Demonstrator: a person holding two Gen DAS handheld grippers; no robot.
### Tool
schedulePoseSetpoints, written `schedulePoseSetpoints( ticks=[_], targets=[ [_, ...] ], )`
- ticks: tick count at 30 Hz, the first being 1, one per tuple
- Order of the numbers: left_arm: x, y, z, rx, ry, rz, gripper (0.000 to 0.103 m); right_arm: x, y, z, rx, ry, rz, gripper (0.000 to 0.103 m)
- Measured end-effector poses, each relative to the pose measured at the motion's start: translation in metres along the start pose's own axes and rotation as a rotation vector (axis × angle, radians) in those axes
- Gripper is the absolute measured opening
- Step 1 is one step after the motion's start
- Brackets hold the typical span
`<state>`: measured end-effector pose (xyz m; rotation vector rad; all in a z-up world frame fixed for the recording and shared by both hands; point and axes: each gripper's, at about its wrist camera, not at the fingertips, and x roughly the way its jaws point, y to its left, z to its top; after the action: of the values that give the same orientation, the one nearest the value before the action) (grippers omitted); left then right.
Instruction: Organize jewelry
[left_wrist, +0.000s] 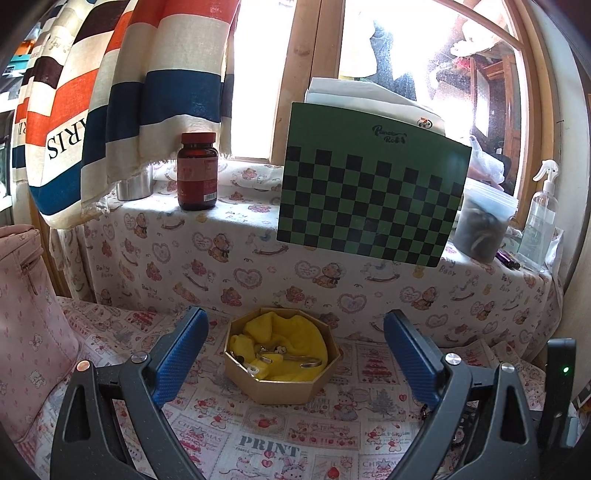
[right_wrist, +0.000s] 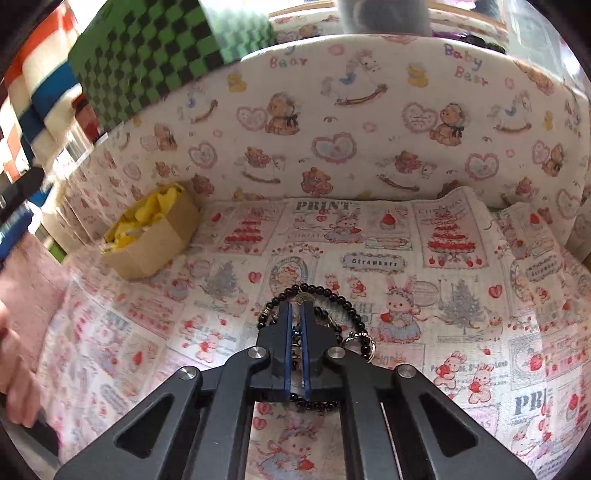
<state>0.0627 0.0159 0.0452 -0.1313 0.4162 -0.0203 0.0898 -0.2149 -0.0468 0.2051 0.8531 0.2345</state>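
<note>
An octagonal cardboard box (left_wrist: 258, 386) lined with yellow cloth (left_wrist: 295, 332) sits on the printed cloth ahead of my left gripper (left_wrist: 293, 334), which is open and empty, its blue pads either side of the box and nearer the camera. Inside lie a silver bangle (left_wrist: 295, 359) and small metal pieces. In the right wrist view the same box (right_wrist: 147, 240) is at the far left. My right gripper (right_wrist: 297, 306) is shut on a black bead bracelet (right_wrist: 325, 290) with a metal ring, which loops around the fingers over the cloth.
A raised ledge covered in bear-print cloth (left_wrist: 258, 258) runs behind the box. On it stand a brown pill bottle (left_wrist: 197, 171), a green checkered board (left_wrist: 369, 192), a plastic tub (left_wrist: 484, 225) and a spray bottle (left_wrist: 541, 218). A pink bag (left_wrist: 33, 314) is left.
</note>
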Motion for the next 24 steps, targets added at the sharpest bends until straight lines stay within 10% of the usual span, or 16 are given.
schedulePoseSetpoints(
  ticks=[10, 24],
  targets=[
    [0.004, -0.029, -0.015, 0.077, 0.038, -0.078, 0.095, -0.066, -0.019, 0.021, 0.067, -0.138, -0.014, 0.001],
    [0.011, -0.062, -0.039, 0.228, 0.039, 0.005, 0.095, -0.017, -0.029, 0.015, 0.012, 0.121, -0.149, 0.019]
  ],
)
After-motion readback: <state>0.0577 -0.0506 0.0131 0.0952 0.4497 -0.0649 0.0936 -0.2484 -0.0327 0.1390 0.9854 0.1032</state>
